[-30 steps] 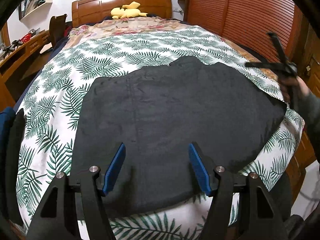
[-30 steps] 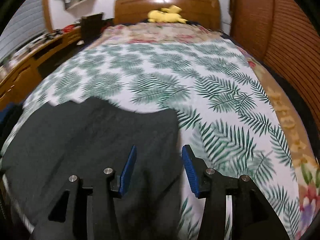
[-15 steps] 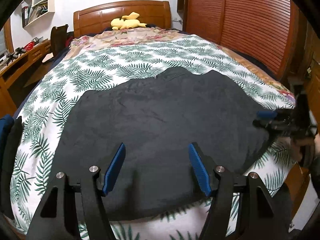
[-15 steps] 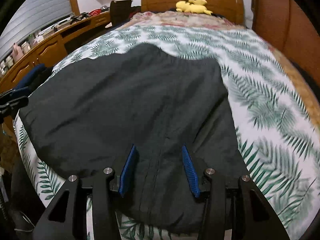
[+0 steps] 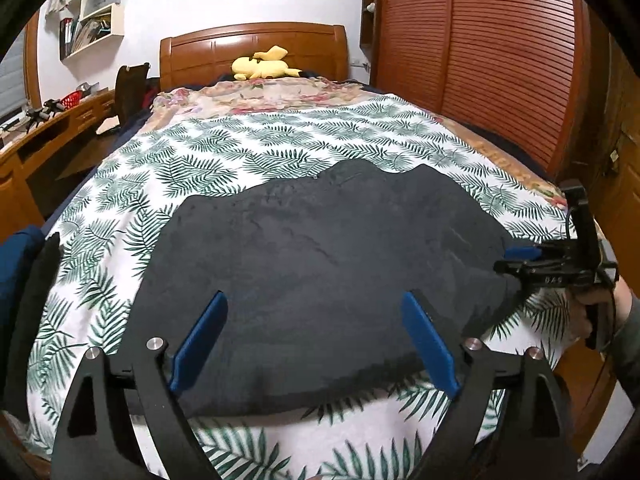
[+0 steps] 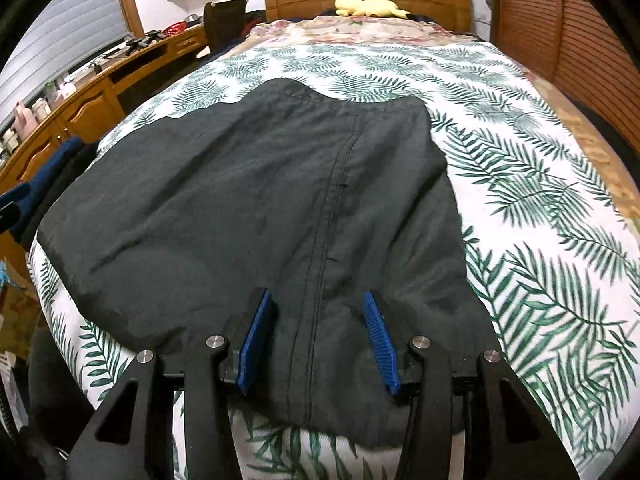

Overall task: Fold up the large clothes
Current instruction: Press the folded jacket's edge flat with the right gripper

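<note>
A large dark grey garment lies spread flat on the foot of the bed, seen also in the right wrist view with a stitched seam running down it. My left gripper is open and empty, above the garment's near edge. My right gripper is open, its blue fingers straddling the seam at the garment's near edge. The right gripper also shows at the right edge of the left wrist view, by the garment's right corner.
The bed has a palm-leaf sheet, a floral blanket and a yellow plush toy by the wooden headboard. A wooden desk runs along the left, a slatted wardrobe along the right. Dark blue clothes lie at the bed's left edge.
The right gripper swung from the garment's far right side down to its near right edge. The left gripper drew back a little. The garment has been pulled flatter toward the foot.
</note>
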A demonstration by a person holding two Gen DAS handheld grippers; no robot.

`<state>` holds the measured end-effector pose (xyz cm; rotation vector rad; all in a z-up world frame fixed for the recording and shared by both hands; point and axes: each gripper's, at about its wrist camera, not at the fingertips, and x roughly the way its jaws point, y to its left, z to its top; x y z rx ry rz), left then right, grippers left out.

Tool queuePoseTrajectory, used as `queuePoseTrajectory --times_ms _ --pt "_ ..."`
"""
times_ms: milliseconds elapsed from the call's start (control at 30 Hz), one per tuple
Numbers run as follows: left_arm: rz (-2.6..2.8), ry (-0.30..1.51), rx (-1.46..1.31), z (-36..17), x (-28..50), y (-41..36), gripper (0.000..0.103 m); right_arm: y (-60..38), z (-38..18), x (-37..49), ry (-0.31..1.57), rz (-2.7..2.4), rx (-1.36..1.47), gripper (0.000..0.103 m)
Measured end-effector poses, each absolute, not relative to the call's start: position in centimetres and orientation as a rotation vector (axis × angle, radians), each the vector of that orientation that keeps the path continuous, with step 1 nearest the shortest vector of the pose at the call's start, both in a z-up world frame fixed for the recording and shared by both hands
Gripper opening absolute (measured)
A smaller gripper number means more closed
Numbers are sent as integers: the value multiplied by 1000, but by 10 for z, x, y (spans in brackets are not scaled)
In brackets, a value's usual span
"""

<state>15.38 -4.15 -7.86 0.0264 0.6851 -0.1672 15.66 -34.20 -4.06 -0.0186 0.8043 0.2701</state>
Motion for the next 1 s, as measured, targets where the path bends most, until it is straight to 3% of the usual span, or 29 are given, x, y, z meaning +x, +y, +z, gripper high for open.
queuePoseTrajectory --times_ms 533,1000 --pt "-138 683 9 -80 98 -1 89 -278 -14 101 698 284 -111 57" --pt "-59 747 -39 -108 95 48 89 -223 -43 166 763 404 -126 61"
